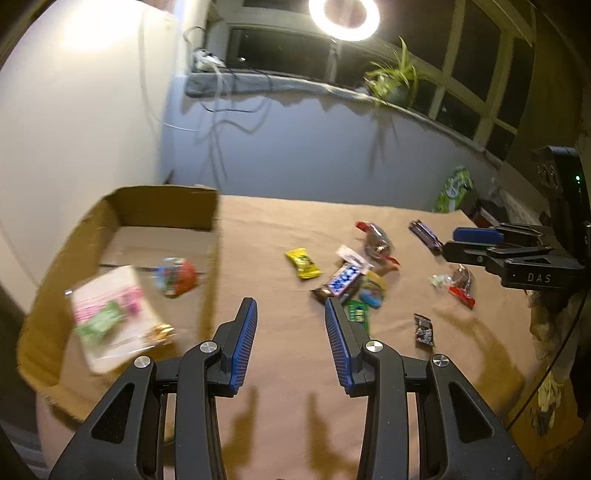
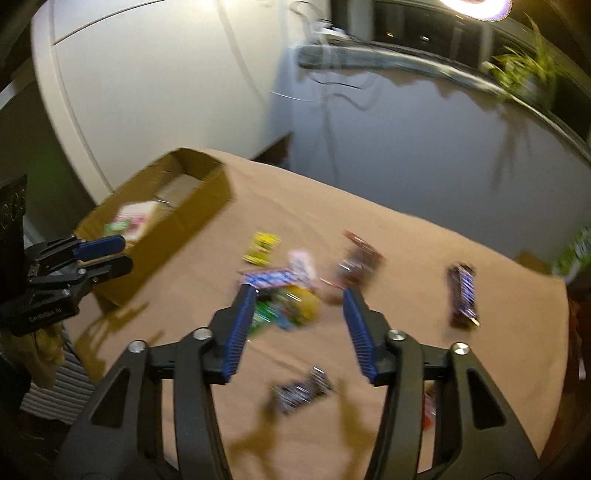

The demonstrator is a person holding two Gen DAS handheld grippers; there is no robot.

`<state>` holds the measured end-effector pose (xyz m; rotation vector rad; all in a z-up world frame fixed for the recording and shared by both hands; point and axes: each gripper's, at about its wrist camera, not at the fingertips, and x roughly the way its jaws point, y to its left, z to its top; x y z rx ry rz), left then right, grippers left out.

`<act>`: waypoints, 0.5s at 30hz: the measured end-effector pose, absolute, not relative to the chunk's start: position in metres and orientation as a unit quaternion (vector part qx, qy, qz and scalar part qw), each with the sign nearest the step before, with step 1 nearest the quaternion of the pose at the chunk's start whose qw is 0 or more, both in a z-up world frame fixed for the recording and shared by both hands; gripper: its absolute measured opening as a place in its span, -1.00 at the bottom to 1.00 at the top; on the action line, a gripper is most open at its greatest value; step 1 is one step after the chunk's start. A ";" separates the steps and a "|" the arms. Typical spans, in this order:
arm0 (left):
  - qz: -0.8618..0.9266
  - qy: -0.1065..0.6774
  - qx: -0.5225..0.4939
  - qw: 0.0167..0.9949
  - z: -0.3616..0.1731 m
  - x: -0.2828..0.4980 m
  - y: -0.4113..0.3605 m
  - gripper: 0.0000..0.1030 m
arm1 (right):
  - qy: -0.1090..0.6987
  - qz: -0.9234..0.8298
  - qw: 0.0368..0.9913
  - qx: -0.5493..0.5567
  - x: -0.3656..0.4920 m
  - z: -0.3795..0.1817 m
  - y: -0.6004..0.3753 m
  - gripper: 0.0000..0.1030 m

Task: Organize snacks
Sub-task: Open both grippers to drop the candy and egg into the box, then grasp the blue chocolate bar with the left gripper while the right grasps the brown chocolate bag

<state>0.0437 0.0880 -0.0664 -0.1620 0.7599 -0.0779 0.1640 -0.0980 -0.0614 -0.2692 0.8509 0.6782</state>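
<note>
Since loose wrappers are lying ahead, I am holding both tongs, left (image 1: 291, 310) and right (image 2: 299, 295), spread and empty, the brown cardboard box (image 1: 166, 206) waiting left of them.

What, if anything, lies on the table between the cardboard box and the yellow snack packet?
Nothing: in the left wrist view, only bare tan tablecloth runs from the cardboard box to the yellow snack packet. The right wrist view agrees.

Dim room, 1 ring light (image 1: 344, 16) glaring overhead.
Fisheye edges bend; right wrist view motion-blurred; gripper shadows fall on the tablecloth (image 1: 280, 417).
</note>
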 end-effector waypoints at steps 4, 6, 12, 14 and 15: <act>-0.053 0.383 -0.063 0.920 -0.075 0.063 0.067 -0.28 | 0.420 0.285 0.854 -0.118 0.177 -0.074 -0.143 0.03; -0.058 0.390 -0.058 0.917 -0.079 0.071 0.060 -0.28 | 0.425 0.271 0.856 -0.112 0.180 -0.080 -0.160 0.03; -0.068 0.411 -0.035 0.908 -0.095 0.095 0.040 -0.28 | 0.445 0.235 0.859 -0.098 0.195 -0.097 -0.210 0.03; -0.067 0.417 -0.032 0.906 -0.100 0.102 0.037 -0.28 | 0.450 0.227 0.858 -0.098 0.199 -0.103 -0.218 0.03; -0.067 0.422 -0.028 0.904 -0.103 0.107 0.035 -0.28 | 0.453 0.227 0.856 -0.098 0.201 -0.106 -0.222 0.03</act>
